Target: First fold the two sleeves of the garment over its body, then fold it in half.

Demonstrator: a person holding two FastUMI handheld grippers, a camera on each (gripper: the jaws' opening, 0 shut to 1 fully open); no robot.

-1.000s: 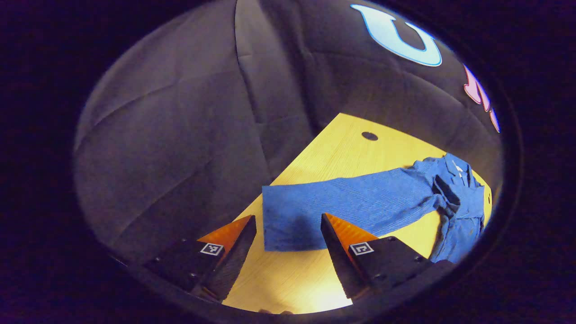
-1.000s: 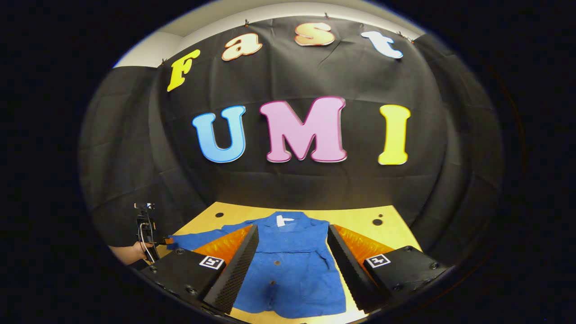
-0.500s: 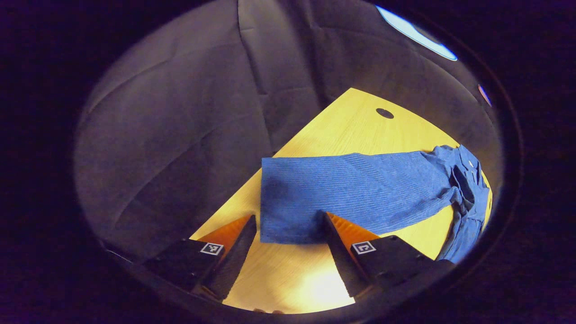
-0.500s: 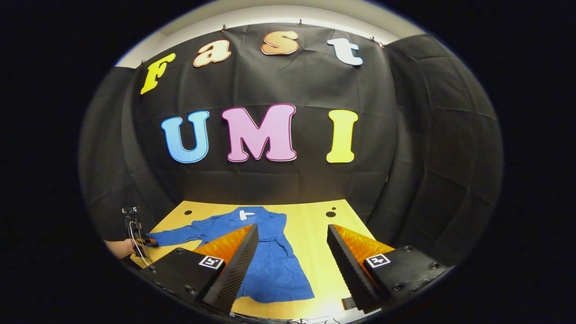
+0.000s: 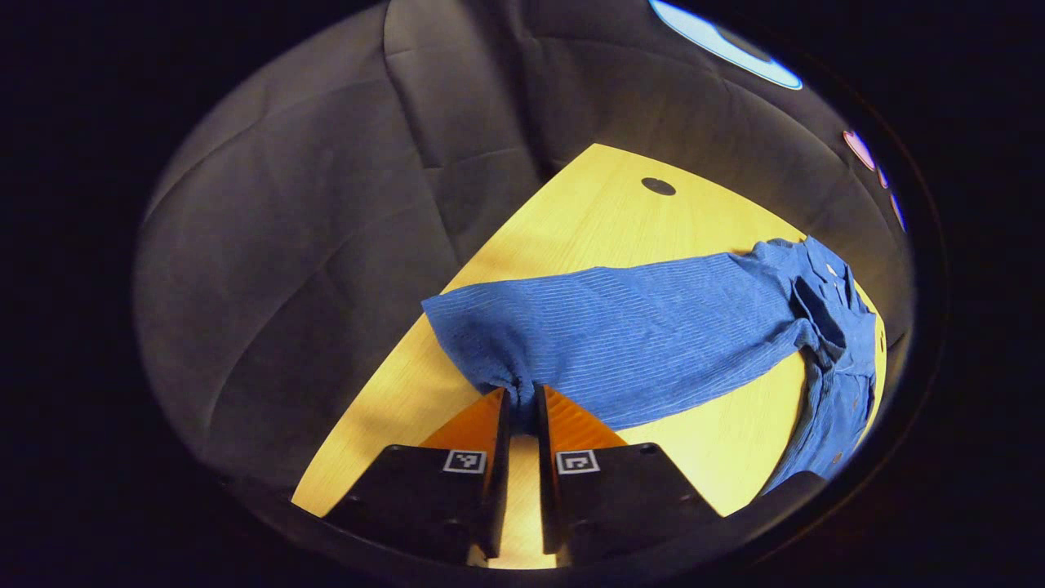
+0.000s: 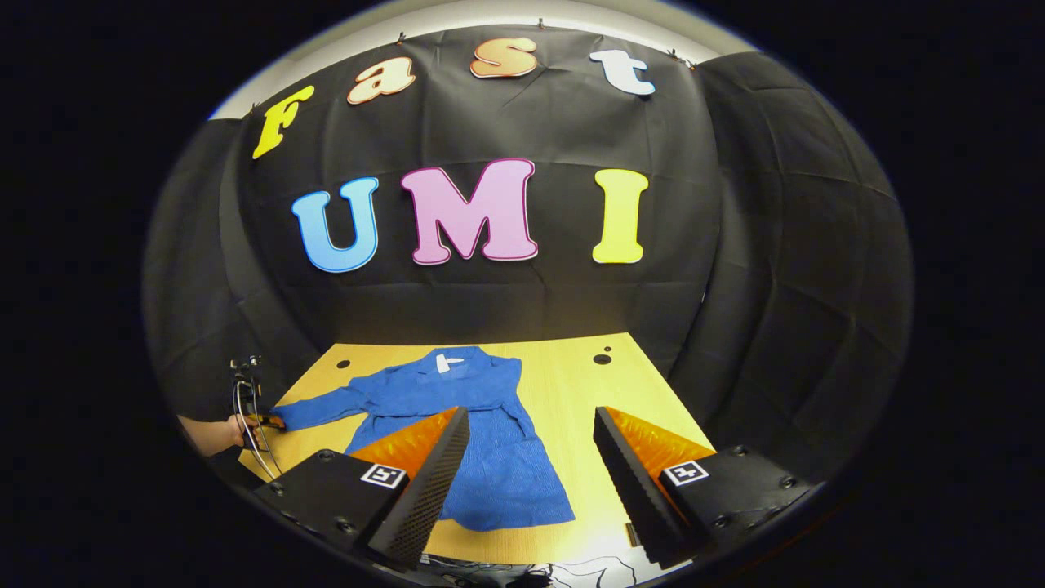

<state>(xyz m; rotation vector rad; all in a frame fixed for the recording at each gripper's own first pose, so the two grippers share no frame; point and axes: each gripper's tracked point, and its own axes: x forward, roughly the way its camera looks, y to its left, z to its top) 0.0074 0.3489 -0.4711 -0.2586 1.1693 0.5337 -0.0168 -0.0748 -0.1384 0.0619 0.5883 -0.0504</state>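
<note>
On the yellow wooden table (image 5: 588,220), the left gripper (image 5: 522,398) pinches the blue ribbed knit garment's sleeve (image 5: 620,335) cuff; the sleeve stretches away toward the garment's body (image 6: 498,457), beside the right gripper (image 6: 531,425), whose fingers stand apart.

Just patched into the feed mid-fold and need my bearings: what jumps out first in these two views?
The blue garment lies spread on the yellow wooden table, collar toward the black cloth wall. In the left gripper view, the left gripper is pinched shut on the cuff of the outstretched sleeve. The right gripper hangs open over the near edge, beside the hem.
</note>
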